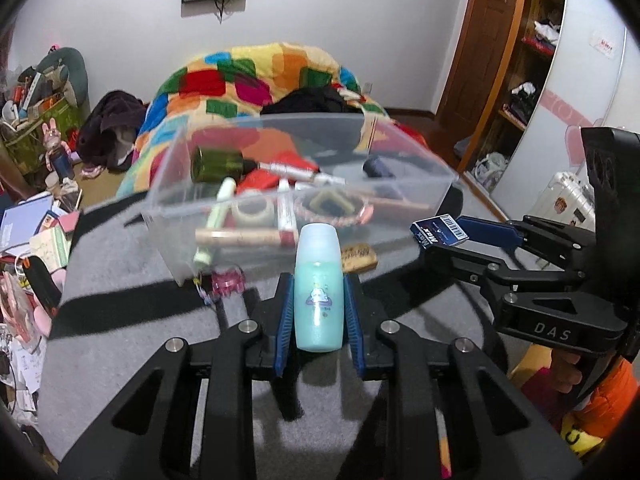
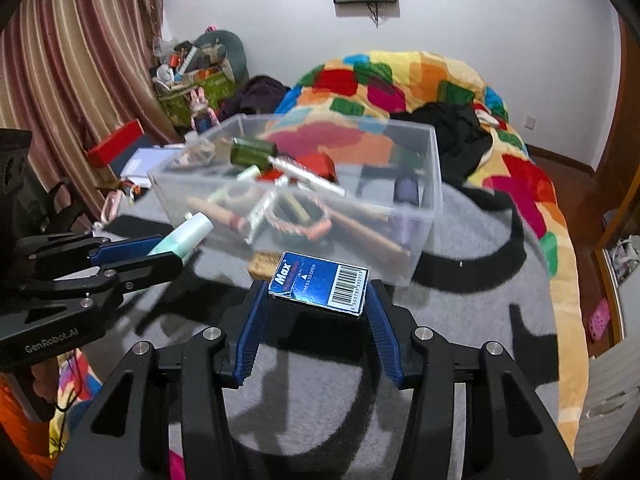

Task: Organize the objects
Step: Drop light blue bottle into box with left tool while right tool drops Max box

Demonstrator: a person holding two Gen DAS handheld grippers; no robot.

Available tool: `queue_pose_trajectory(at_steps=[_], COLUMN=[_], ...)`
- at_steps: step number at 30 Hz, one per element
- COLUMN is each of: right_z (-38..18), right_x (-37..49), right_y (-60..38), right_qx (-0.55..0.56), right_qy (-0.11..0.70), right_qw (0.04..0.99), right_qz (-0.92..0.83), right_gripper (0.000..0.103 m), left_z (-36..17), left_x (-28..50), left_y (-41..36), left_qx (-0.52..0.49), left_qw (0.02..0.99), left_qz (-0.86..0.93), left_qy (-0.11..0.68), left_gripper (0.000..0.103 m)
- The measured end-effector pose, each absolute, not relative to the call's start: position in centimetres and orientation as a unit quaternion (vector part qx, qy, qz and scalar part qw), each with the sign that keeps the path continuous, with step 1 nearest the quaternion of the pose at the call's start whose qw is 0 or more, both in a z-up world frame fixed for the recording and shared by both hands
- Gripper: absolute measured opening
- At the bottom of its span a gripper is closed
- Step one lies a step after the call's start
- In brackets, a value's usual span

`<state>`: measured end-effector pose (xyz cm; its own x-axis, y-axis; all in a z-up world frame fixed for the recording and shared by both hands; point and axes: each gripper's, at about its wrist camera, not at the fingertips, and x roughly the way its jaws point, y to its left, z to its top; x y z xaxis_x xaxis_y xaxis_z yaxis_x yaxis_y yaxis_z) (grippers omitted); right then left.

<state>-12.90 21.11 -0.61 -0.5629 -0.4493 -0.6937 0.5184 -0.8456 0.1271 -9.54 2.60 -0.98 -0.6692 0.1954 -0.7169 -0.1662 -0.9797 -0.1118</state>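
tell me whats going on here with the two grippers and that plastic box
A person is tidying small items into a clear plastic bin on a grey-covered surface. The left gripper is shut on a teal bottle, and the right gripper is shut on a small blue Max box. Both are held just in front of the bin, which already holds pens, a green bottle and other bits.

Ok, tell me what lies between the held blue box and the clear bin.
In the right wrist view, a small tan tag lies on the grey blanket between the blue Max box and the clear bin.
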Motion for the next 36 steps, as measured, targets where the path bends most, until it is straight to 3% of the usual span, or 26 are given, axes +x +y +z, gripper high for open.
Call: queue_pose_trajectory(at_steps=[16,33,36], right_z=[4.3,0.3,0.4], right_x=[-15.4,-20.1,-19.7], right_y=[20.1,17.9,17.8], right_qx=[0.324,0.372,0.367], right_qy=[0.028,0.058,0.067], right_qw=[0.269,0.245,0.245], right_qz=[-0.907,-0.894,-0.895], right_gripper=[0.046,0.047,0.051], left_z=[2.0,-1.3,-1.1], left_x=[-14.3,-19.5,-19.0], left_y=[1.2,0.9,0.7], left_qx=[-0.368,-0.417,-0.414], left_qw=[0.092,0.076,0.084], left_qz=[0.923,0.901,0.902], left_qy=[-0.058,-0.086,-0.089], left_gripper=[0.024,0.024,0.024])
